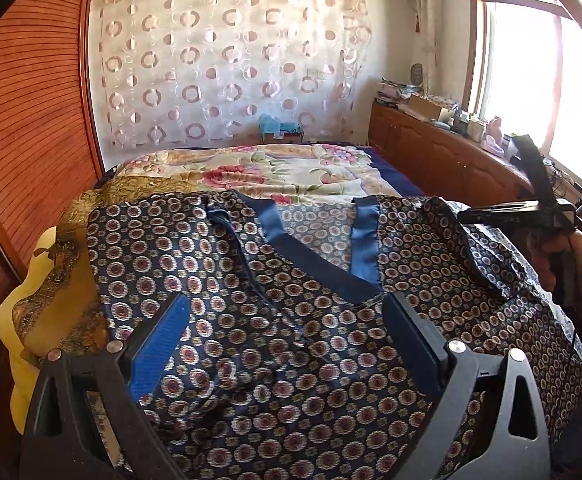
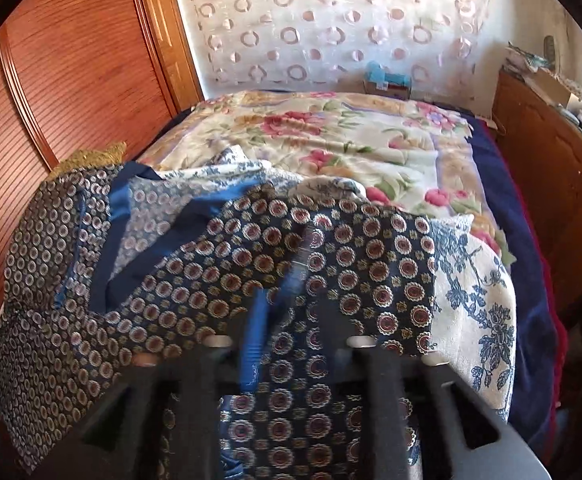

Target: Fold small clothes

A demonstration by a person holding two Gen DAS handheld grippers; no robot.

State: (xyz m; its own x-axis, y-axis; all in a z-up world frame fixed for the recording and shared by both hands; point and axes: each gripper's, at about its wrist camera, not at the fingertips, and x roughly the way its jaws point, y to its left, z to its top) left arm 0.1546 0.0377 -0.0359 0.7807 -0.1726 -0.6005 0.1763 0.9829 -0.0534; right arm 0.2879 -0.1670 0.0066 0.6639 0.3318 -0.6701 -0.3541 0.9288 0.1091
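Observation:
A dark navy top point(image 1: 219, 272) with small medallion print and blue V-neck trim point(image 1: 311, 256) lies spread on the bed. My left gripper point(image 1: 287, 308) hangs over its chest, jaws wide open with nothing between them. My right gripper point(image 2: 291, 300) is closed on a raised fold of the same top point(image 2: 311, 256) at its right side; the cloth bunches between the blurred fingers. The right gripper also shows at the right edge of the left wrist view point(image 1: 531, 216), holding the sleeve up.
A yellow and gold pillow point(image 1: 47, 280) lies left of the top. A blue-and-white floral cloth point(image 2: 475, 288) lies under it, on a flowered bedspread point(image 2: 331, 136). A wooden wardrobe point(image 1: 23, 128) stands left, a wooden cabinet point(image 1: 443, 148) right.

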